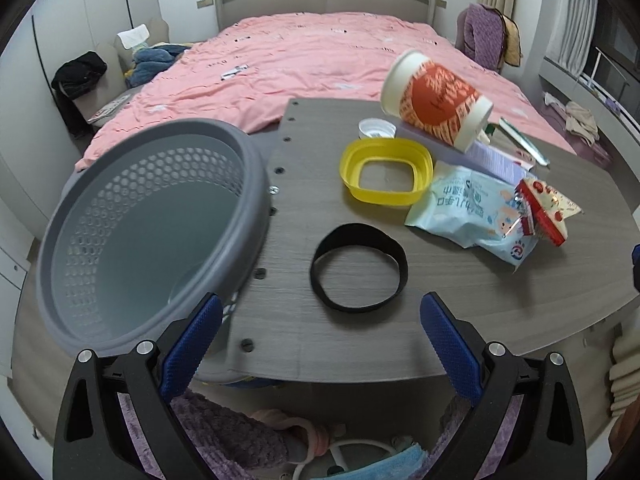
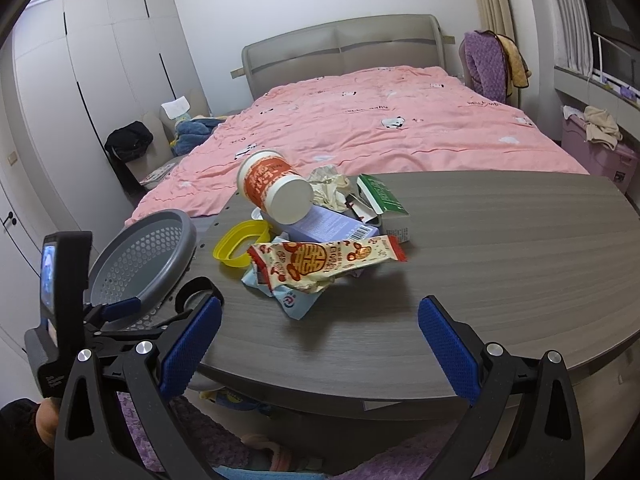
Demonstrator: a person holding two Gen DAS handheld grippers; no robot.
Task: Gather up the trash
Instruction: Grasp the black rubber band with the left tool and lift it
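Observation:
Trash lies piled on a grey wooden table point(image 2: 500, 260): an orange-and-white paper cup point(image 2: 276, 188) on its side, a red-and-cream snack wrapper point(image 2: 324, 260), a light-blue wipes pack point(image 1: 472, 208), a purple box point(image 2: 332, 224), a green-and-white carton point(image 2: 384, 196) and crumpled tissue point(image 2: 328, 184). A yellow square ring point(image 1: 386, 170) and a black band point(image 1: 360, 268) lie nearer. A grey perforated basket point(image 1: 152, 232) tilts at the table's left edge. My left gripper point(image 1: 320, 300) is open, just short of the black band. My right gripper point(image 2: 320, 304) is open before the wrapper.
A white cap point(image 1: 374, 128) sits behind the yellow ring. Behind the table a bed with a pink cover point(image 2: 380, 128) fills the room. Wardrobes point(image 2: 100, 60) stand left, a window ledge point(image 2: 592, 80) right. A purple rug and slippers point(image 1: 288, 436) lie under the table's near edge.

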